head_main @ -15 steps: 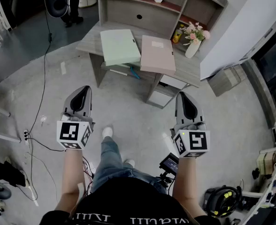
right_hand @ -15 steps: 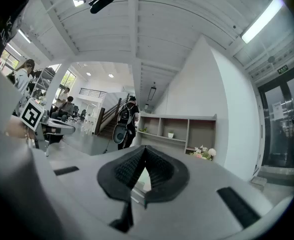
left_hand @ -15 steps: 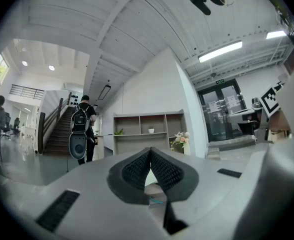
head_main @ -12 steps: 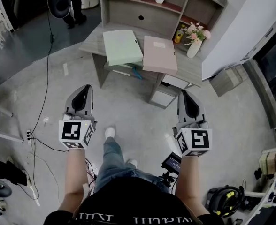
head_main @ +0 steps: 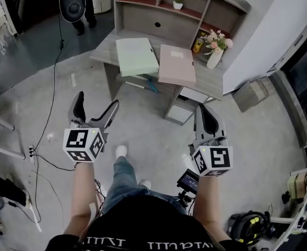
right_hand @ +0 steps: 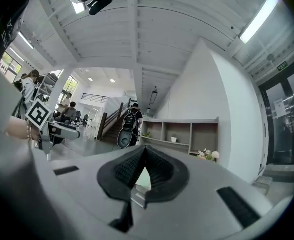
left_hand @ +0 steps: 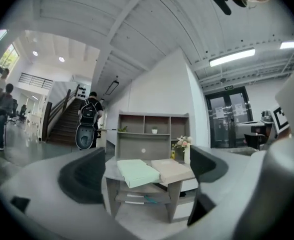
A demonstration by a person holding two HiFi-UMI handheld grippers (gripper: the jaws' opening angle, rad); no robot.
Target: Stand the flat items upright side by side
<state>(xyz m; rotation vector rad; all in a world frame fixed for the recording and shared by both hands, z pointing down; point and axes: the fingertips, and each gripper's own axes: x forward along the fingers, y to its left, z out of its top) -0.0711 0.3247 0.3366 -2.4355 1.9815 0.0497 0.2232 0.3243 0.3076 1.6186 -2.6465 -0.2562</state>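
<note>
My left tool (head_main: 97,101) is spread wide with nothing between its pads; through the gap I see the counter (head_main: 210,78) far ahead. My right tool (head_main: 204,111) is pressed together, pinching nothing. Both are held level over the grey floor (head_main: 143,124), well apart from the counter. On the counter the green folder (head_main: 137,56) lies flat at the left and the pink folder (head_main: 177,64) lies flat just beside it at the right, neither one upright. A white vase of flowers (head_main: 215,48) stands at the counter's far right corner, and an open shelf unit (head_main: 158,14) rises behind the folders.
</note>
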